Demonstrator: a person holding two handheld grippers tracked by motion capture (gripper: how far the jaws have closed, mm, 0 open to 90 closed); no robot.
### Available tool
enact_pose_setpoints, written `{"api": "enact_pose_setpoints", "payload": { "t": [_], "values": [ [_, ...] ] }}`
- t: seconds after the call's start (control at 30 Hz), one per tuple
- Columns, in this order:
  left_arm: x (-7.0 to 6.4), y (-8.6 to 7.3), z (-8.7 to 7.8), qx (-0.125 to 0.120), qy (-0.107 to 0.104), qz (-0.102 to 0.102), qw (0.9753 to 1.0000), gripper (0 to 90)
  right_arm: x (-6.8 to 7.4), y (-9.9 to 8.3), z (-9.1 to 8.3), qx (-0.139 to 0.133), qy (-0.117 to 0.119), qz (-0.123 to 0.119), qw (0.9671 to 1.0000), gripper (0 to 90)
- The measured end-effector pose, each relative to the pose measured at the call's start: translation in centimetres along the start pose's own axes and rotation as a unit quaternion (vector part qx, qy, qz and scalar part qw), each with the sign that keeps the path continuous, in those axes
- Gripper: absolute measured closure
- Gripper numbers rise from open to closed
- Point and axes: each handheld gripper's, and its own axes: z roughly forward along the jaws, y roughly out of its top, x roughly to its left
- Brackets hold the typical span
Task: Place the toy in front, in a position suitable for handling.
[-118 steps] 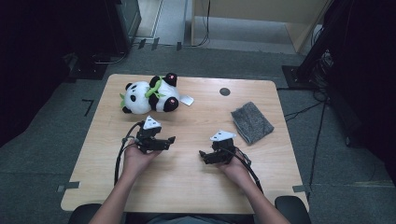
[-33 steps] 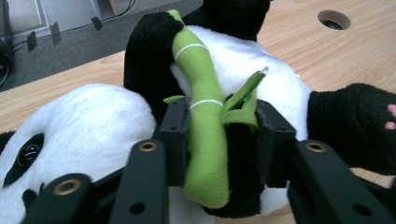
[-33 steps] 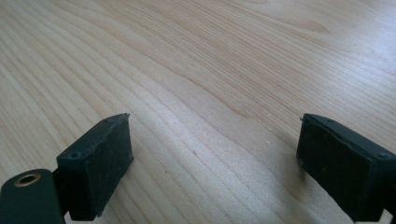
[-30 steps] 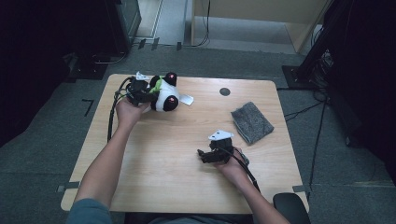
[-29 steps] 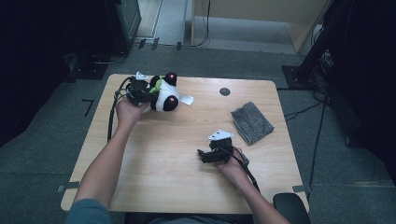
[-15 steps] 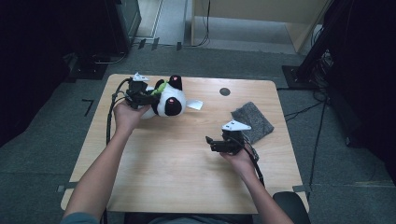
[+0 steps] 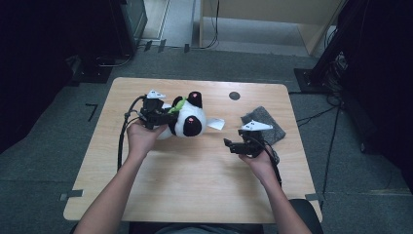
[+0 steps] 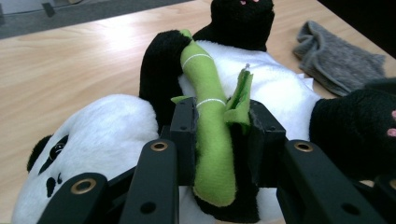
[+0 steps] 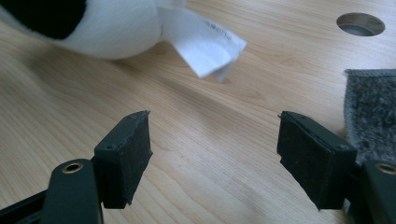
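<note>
Green bamboo (image 8: 211,135) clamped in left gripper (image 8: 219,140) fingers; right gripper (image 9: 224,158) fingers apart over bare wooden table (image 9: 196,140).

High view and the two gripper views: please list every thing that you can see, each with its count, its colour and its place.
Soft plush panda toy: one, white and black, on the far left part of the table, lying on its back.
Felt bamboo stalk: one, green, on the panda's belly, between the left jaws.
Fabric label: one, white, sticks out from the panda toward the cloth.
Folded knitted cloth: one, grey, on the table's right part.
Round hole: one, dark, near the table's far edge.
Wooden table: one, light brown.
Left hand-held gripper: one, black, shut on the bamboo stalk.
Right hand-held gripper: one, black, open above bare table beside the cloth.
</note>
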Motion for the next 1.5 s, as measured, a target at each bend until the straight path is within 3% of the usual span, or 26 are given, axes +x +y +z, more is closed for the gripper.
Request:
{"api": "enact_pose_setpoints", "payload": {
  "t": [0.37, 0.63, 0.83, 0.87, 0.9, 0.97, 1.17, 1.5],
  "values": [
    [-3.8, -2.0, 0.6, -0.002, -0.014, 0.006, 0.9999, 67.4, -0.7, 0.0, 0.1, 0.01, -0.006, 0.004, 0.9999, 27.2],
    [-4.5, -3.4, 1.6, -0.002, -0.036, 0.007, 0.9993, 63.3, -1.0, -0.1, 0.2, 0.013, -0.011, 0.005, 0.9999, 27.3],
    [-4.0, -3.7, 1.2, -0.014, -0.058, 0.003, 0.9982, 47.0, -1.3, -0.2, -0.1, 0.014, -0.019, 0.001, 0.9997, 28.4],
    [-3.8, -3.8, 1.0, -0.022, -0.066, 0.0, 0.9976, 47.0, -1.3, -0.2, -0.1, 0.014, -0.019, 0.001, 0.9997, 28.4],
    [-3.4, -3.8, 0.8, -0.023, -0.083, -0.004, 0.9963, 39.4, -1.5, -0.2, -0.2, 0.013, -0.023, 0.002, 0.9996, 28.4],
    [-3.2, -4.1, 0.5, -0.025, -0.089, 0.003, 0.9957, 35.9, -1.6, -0.3, -0.4, 0.008, -0.029, 0.006, 0.9995, 28.4],
    [-2.5, -4.4, -1.2, -0.046, -0.078, 0.032, 0.9953, 26.9, -2.5, -0.3, -1.0, -0.004, -0.049, 0.008, 0.9988, 28.8],
    [-0.2, -5.8, -2.4, -0.04, -0.079, 0.03, 0.9956, 24.1, -4.9, -0.4, -2.0, -0.003, -0.083, 0.028, 0.9961, 27.8]
  ]
}}
